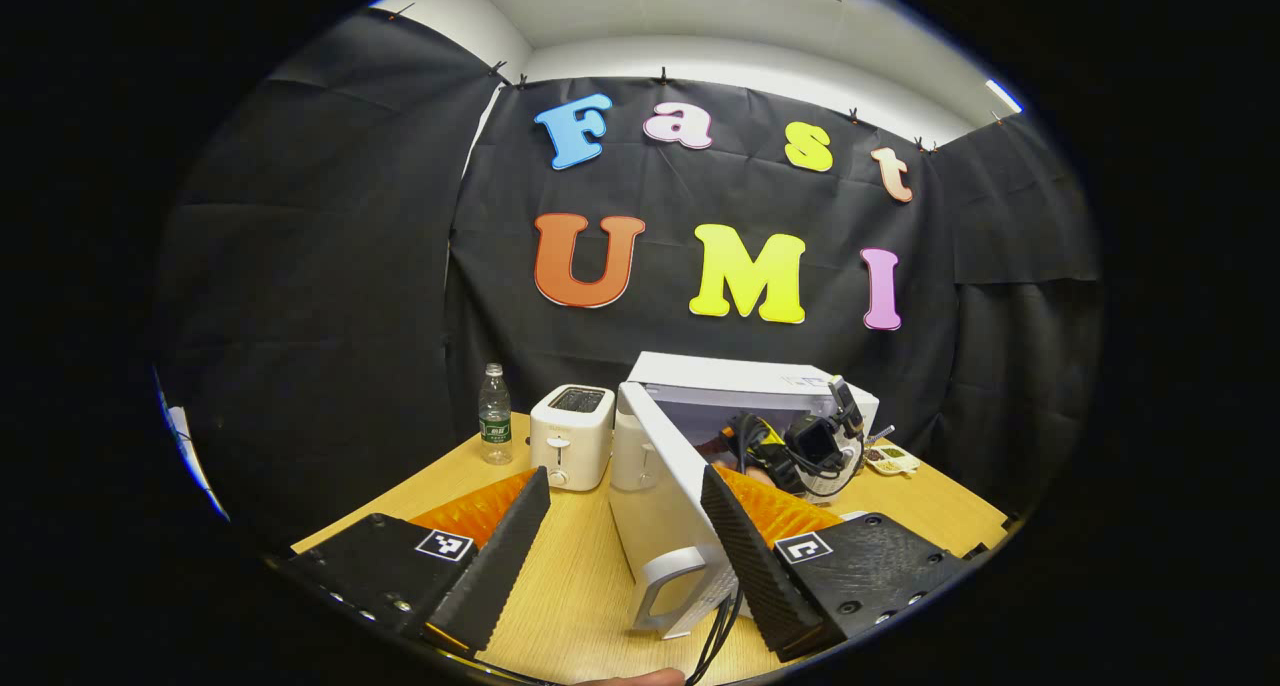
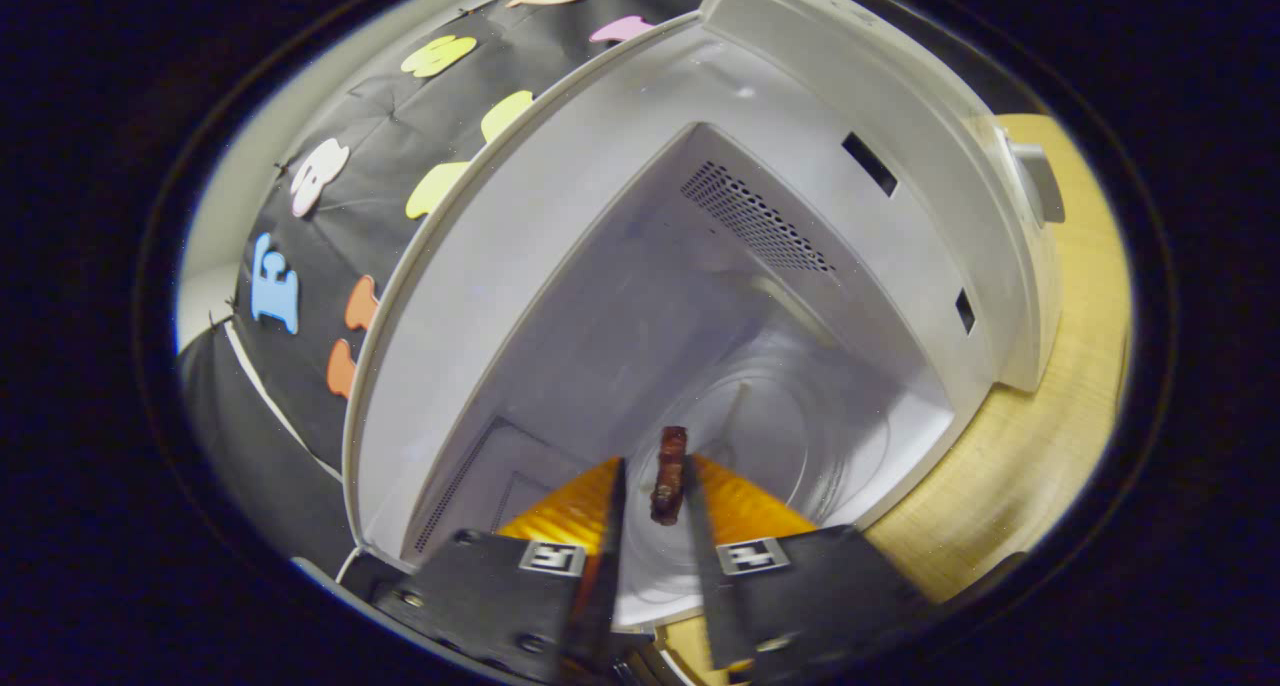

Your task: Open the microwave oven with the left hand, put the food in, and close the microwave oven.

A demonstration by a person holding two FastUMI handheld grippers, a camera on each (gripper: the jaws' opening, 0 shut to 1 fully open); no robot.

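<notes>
The right gripper (image 2: 650, 501) gripped a small dark piece of food (image 2: 668, 474), its long axis running straight ahead, already inside the open microwave (image 2: 900, 166) above the glass turntable (image 2: 790, 436). The left gripper (image 1: 625, 526) stood spread wide, clasping nothing, the door (image 1: 665, 486) and its handle (image 1: 668, 591) between its fingers. No legible brand or writing on the oven

Door (image 1: 660, 506) swung wide, standing between the left claw's (image 1: 625, 526) fingers; oven (image 2: 700, 296) mouth open, cavity roomy; toaster (image 1: 571, 436) crowds the left.
</notes>
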